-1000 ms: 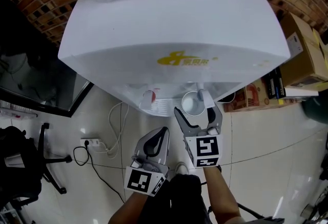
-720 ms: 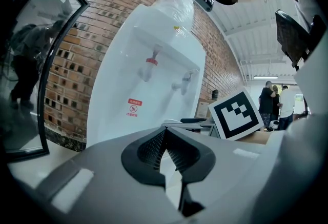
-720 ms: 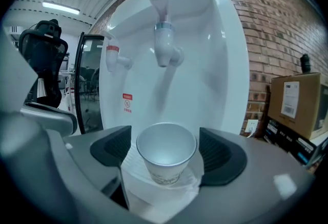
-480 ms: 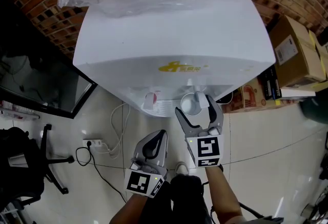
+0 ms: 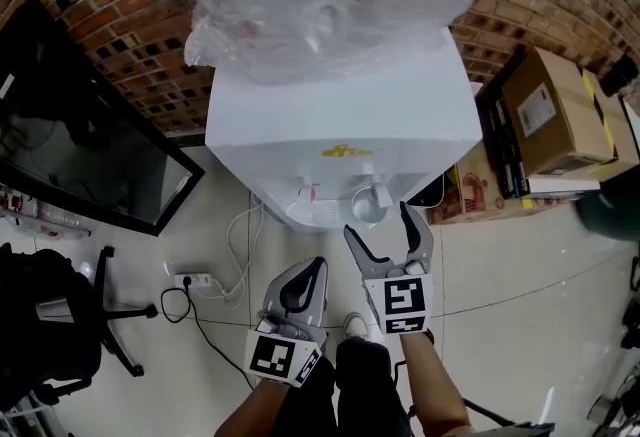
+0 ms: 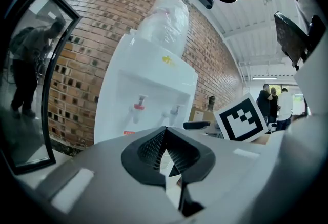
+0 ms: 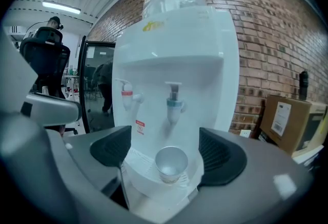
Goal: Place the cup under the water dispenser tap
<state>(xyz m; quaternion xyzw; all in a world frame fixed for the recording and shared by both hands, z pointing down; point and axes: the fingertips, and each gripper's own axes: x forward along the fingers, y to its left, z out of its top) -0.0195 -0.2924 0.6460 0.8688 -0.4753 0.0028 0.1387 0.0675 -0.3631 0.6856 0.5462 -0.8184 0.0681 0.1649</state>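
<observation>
Compared with a second ago, the white water dispenser (image 5: 340, 115) fills less of the head view, with more brick wall and floor showing around it, and my right tool has drawn back from the cup. At far left, a dark glass panel (image 5: 90, 160) leans by the wall. Next, my left gripper (image 5: 316, 265) hangs low over the floor where it was before; in the left gripper view (image 6: 165, 148) its jaws are pressed together with nothing in them. Further right, my right gripper (image 5: 378, 225) points at the dispenser with its jaws spread wide and empty, touching nothing. In the right gripper view (image 7: 165, 155), the small metal cup (image 7: 171, 163) stands upright on the drip tray (image 7: 137, 160), ahead of the pads and directly below the blue tap (image 7: 173, 105), right of the red tap (image 7: 126, 96). At far right, a cardboard box (image 5: 548, 115) sits against the wall.
</observation>
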